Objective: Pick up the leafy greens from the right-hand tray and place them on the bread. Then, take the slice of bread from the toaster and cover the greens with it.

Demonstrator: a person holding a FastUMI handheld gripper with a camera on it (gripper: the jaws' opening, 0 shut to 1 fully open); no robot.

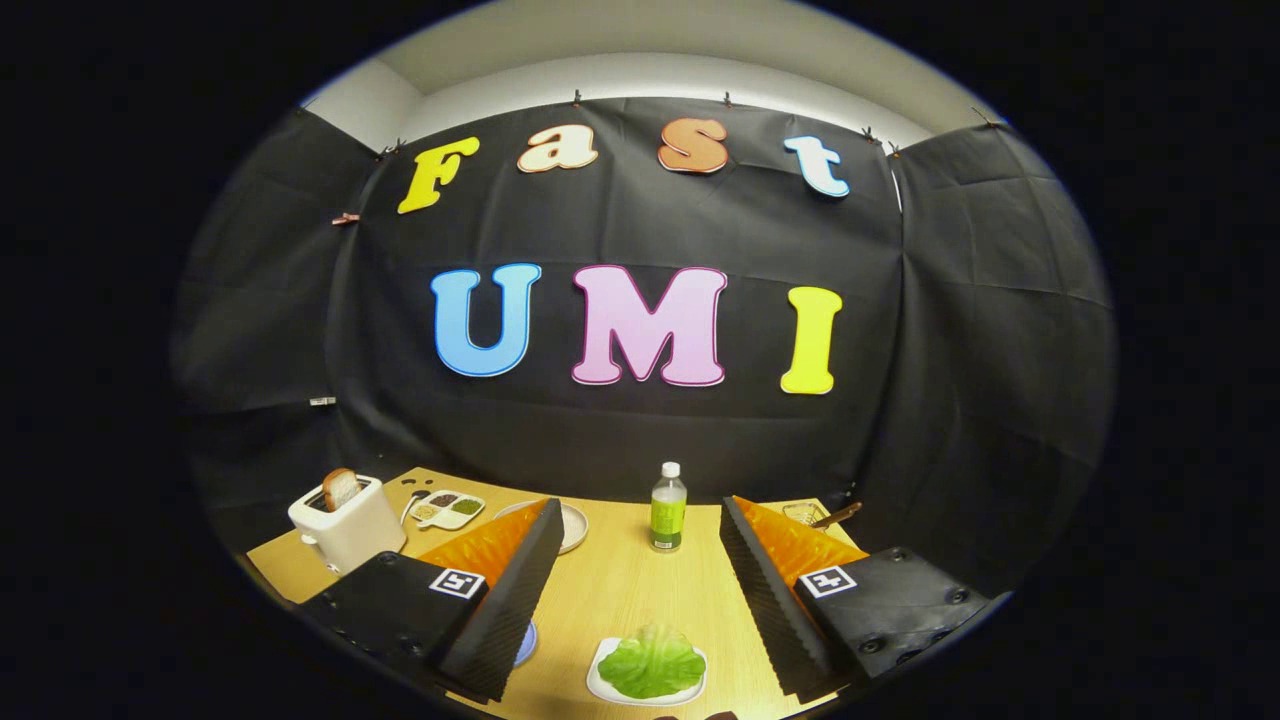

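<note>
Pale green leafy greens (pixel 651 661) lie on a small white tray (pixel 600 682) on the wooden table, low between my two fingers. My gripper (pixel 640 560) hovers above them, open, with nothing between its orange-and-black fingers (pixel 505 590). A white toaster (pixel 347 521) stands at the table's far left with a browned slice of bread (pixel 340 488) sticking out of its slot. A round plate (pixel 573 525) shows behind the left finger; what lies on it is hidden.
A small bottle with a green label (pixel 667 509) stands upright beyond the fingers at mid-table. A white divided condiment dish (pixel 447 508) sits beside the toaster. A dish with a wooden-handled utensil (pixel 822 516) is behind the right finger. A blue object (pixel 527 643) peeks out under the left finger.
</note>
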